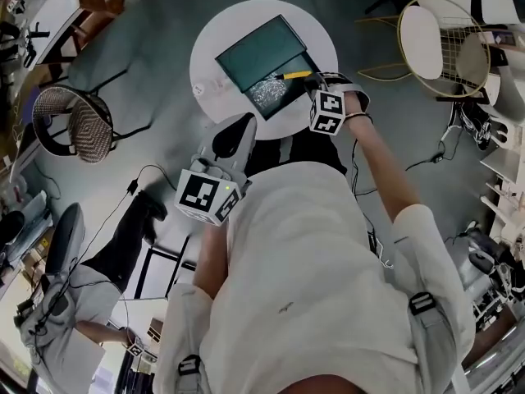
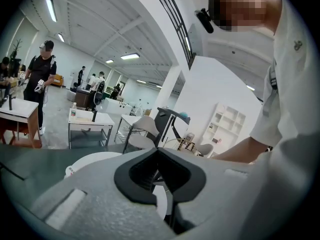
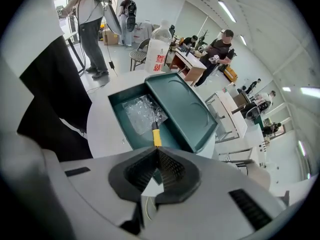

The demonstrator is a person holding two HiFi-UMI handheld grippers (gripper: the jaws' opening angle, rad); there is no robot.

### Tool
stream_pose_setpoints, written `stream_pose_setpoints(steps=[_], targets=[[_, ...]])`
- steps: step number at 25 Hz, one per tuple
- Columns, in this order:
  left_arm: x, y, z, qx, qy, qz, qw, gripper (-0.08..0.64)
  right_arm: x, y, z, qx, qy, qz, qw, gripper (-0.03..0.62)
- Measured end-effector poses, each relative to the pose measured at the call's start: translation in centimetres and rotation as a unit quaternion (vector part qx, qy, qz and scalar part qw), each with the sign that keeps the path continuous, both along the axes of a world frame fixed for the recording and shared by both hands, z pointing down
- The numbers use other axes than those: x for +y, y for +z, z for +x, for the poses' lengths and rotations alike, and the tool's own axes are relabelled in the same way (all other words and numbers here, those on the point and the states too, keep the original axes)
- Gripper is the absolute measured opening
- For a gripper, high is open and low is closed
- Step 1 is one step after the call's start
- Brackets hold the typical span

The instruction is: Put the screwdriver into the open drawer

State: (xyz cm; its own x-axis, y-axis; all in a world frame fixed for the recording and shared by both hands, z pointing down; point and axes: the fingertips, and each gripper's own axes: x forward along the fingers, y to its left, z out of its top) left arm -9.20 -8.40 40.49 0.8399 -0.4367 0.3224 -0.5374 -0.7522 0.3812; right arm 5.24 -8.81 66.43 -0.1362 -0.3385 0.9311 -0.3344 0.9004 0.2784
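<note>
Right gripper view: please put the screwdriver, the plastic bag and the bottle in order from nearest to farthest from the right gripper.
1. The screwdriver: held in the right gripper, its tip pointing into the drawer.
2. The plastic bag: lying inside the open drawer, just beyond the tip.
3. The bottle: standing behind the drawer, at the far side.

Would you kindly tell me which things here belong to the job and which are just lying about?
For the job:
- screwdriver, held in the right gripper
- open drawer

Just about:
- bottle
- clear bag in the drawer
- wire chair
- left gripper, shut and empty
</note>
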Motion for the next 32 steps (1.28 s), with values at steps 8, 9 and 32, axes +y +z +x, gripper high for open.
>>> stream_pose_setpoints(steps=[8, 9, 32], targets=[[-0.7, -2.1, 1.0, 0.022, 0.017, 0.04, 0.9988, 0.011, 2.5, -5.7, -1.0, -0.058, 0.067, 0.025, 0.996, 0.009], [-0.8, -2.4, 1.1, 0.022, 0.021, 0.045, 0.9985, 0.011, 2.6, -6.7, -1.3, -0.072, 0.082, 0.031, 0.994, 0.008], [-0.1, -4.0, -0.4, 0.024, 0.028, 0.065, 0.9972, 0.011, 3.1, -32.3, -2.8, -0.535, 0.28, 0.181, 0.776, 0.008]])
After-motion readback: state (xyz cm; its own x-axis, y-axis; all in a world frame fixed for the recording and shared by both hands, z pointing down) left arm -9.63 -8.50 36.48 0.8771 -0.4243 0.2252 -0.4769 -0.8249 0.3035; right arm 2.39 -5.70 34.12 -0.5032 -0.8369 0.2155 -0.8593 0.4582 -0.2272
